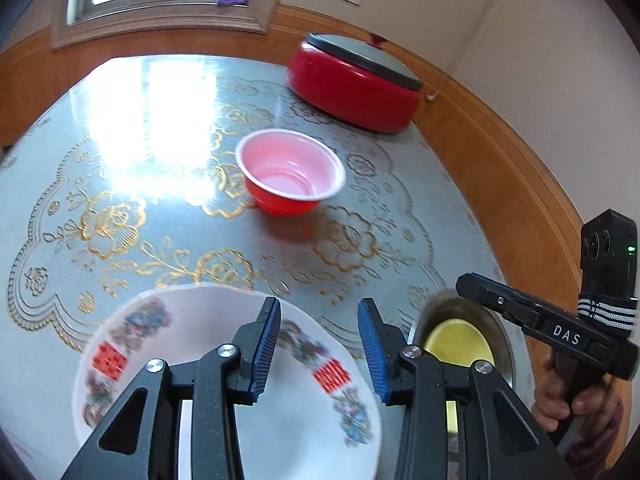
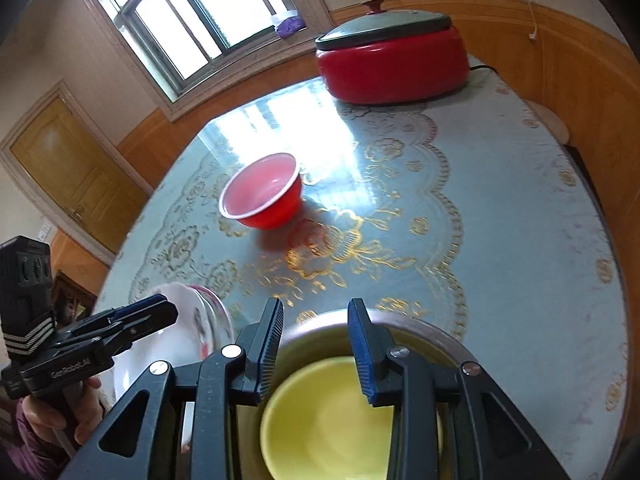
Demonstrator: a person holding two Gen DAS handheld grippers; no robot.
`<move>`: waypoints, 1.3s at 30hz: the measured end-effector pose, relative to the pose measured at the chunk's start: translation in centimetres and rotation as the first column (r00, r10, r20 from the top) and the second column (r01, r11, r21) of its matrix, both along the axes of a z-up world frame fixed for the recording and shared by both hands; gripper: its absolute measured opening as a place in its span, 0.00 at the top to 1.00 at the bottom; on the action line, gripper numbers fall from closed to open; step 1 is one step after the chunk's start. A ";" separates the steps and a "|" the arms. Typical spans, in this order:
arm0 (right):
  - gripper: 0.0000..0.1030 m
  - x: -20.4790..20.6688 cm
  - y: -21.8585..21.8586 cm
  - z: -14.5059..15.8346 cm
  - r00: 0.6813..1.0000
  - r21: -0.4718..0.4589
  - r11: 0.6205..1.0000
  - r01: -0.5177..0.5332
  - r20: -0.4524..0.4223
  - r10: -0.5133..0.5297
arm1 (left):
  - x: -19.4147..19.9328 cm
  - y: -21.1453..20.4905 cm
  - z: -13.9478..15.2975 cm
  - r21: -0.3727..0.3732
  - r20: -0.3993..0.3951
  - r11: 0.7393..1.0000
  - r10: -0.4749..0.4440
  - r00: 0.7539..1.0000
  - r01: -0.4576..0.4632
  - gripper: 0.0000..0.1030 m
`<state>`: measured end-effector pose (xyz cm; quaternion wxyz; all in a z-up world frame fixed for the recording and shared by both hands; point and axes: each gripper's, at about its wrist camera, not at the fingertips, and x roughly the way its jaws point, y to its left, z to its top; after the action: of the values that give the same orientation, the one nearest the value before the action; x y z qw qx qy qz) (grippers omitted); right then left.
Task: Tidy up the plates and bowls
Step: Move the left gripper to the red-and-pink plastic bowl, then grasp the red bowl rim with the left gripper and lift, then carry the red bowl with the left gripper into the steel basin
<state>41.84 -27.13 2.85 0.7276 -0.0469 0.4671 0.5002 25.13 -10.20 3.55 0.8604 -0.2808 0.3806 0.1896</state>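
Observation:
My left gripper (image 1: 319, 308) hangs open just above a white plate (image 1: 200, 340) with flower and red-character prints; nothing is between its blue pads. To its right a yellow bowl (image 1: 460, 340) sits inside a metal bowl (image 1: 502, 332). My right gripper (image 2: 316, 308) is open above that yellow bowl (image 2: 332, 412) and the metal bowl's rim (image 2: 420, 328), gripping nothing. A red plastic bowl (image 1: 290, 172) with a pale inside stands upright alone in the middle of the table (image 2: 262, 192). Each gripper shows in the other's view, held by a hand (image 1: 560, 396).
A red electric pot (image 1: 352, 80) with a grey lid stands at the table's far right (image 2: 392, 64). The round table (image 1: 120, 140) has a glossy blue cloth with gold flowers, bright with window glare. Wooden wall panelling lies close behind it.

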 end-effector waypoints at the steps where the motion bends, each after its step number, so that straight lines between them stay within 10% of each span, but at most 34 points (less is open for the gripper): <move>1: 0.68 0.1 0.7 0.0 1.000 0.004 1.000 -0.001 -0.009 0.001 | 0.0 0.7 0.0 0.001 0.002 1.000 0.016 1.000 -0.016 0.61; 25: 0.77 5.4 13.9 -3.6 0.980 -0.020 0.998 0.067 -0.186 -0.070 | 7.4 12.7 -2.8 -0.116 0.006 0.988 0.107 0.994 -0.106 0.65; 31: 0.92 5.2 15.2 -4.5 0.988 -0.054 0.996 0.068 -0.136 -0.075 | 8.6 13.9 -4.0 -0.131 -0.022 0.985 0.109 0.994 -0.111 0.85; 39: 0.95 4.5 13.6 -3.2 0.989 -0.030 0.998 0.054 -0.140 -0.057 | 7.5 12.1 -3.2 -0.112 -0.008 0.992 0.061 0.998 -0.062 0.86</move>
<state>46.39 -13.52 -0.32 0.7058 -0.0082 0.5249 0.4757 32.66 1.94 0.38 0.8362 -0.3398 0.3838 0.1951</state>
